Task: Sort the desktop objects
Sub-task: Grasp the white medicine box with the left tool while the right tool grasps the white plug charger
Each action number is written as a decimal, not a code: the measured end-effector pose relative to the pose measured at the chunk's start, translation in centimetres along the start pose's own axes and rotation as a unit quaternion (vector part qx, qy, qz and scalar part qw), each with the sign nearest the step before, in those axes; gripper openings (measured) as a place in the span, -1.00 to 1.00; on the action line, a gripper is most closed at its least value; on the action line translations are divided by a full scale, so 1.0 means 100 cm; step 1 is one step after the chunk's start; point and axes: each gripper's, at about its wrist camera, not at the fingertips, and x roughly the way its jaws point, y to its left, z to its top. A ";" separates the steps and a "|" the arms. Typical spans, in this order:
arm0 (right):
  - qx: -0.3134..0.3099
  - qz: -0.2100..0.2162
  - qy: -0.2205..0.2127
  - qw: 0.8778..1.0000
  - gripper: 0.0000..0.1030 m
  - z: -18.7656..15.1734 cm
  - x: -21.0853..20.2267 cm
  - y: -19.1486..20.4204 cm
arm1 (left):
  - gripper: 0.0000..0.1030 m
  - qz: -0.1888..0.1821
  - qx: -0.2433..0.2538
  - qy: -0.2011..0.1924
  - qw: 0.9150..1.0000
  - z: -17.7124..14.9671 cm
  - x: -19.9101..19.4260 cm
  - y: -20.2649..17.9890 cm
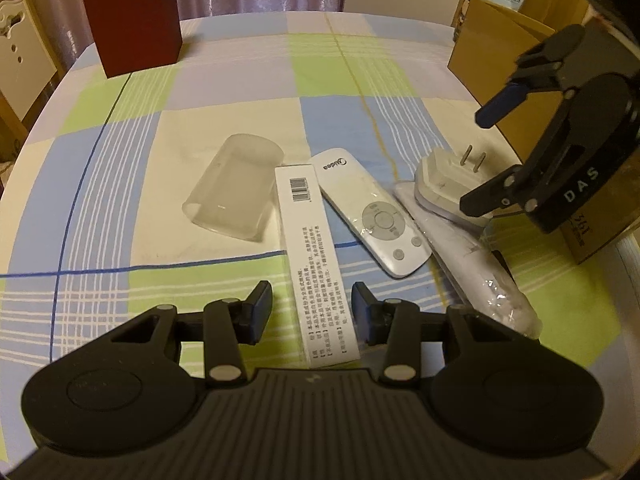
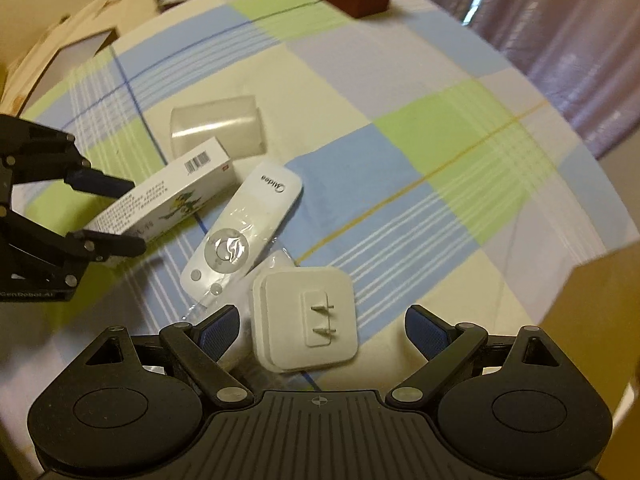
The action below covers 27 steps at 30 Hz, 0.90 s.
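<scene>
Desktop objects lie clustered mid-table (image 1: 120, 128): a white remote (image 1: 370, 212) marked "Midea", a long white carton (image 1: 316, 256) with a barcode and small print you can't read, a clear plastic cup (image 1: 236, 192) on its side, a white plug adapter (image 2: 306, 322). Your left tongs (image 1: 312, 314) straddle the carton, jaws apart. Your right tongs (image 2: 320, 330), lettered "DAS", gape around the adapter.

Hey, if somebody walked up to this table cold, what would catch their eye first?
Probably the cluster of white things mid-table on the checked cloth: a long white box between the open left gripper fingers, a Midea remote beside it, and a clear plastic cup on its side. The open right gripper straddles a white plug adapter, prongs up. A dark red box stands at the far edge.
</scene>
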 end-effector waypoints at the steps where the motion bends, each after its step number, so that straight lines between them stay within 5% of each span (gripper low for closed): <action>1: -0.008 0.004 0.006 1.000 0.80 0.002 0.003 -0.001 | -0.26 -0.001 -0.003 0.001 1.000 0.000 0.000 0.001; 3: -0.014 0.017 0.015 1.000 0.77 0.005 0.010 -0.004 | -0.26 -0.002 -0.006 0.002 1.000 -0.001 0.002 0.002; 5: -0.015 0.032 0.025 0.999 0.35 0.009 0.017 -0.007 | -0.26 -0.002 -0.009 0.002 1.000 -0.001 0.002 0.003; 20: 0.043 0.066 0.042 0.996 0.23 0.010 0.028 -0.030 | -0.27 -0.013 -0.012 0.009 1.000 0.002 0.009 0.004; 23: 0.060 0.060 0.030 0.996 0.22 0.006 0.023 -0.031 | -0.51 -0.011 -0.009 0.010 1.000 0.002 0.010 0.004; 27: 0.074 0.047 0.009 0.996 0.22 0.004 0.010 -0.028 | -0.58 -0.010 -0.005 0.009 1.000 0.001 0.009 0.005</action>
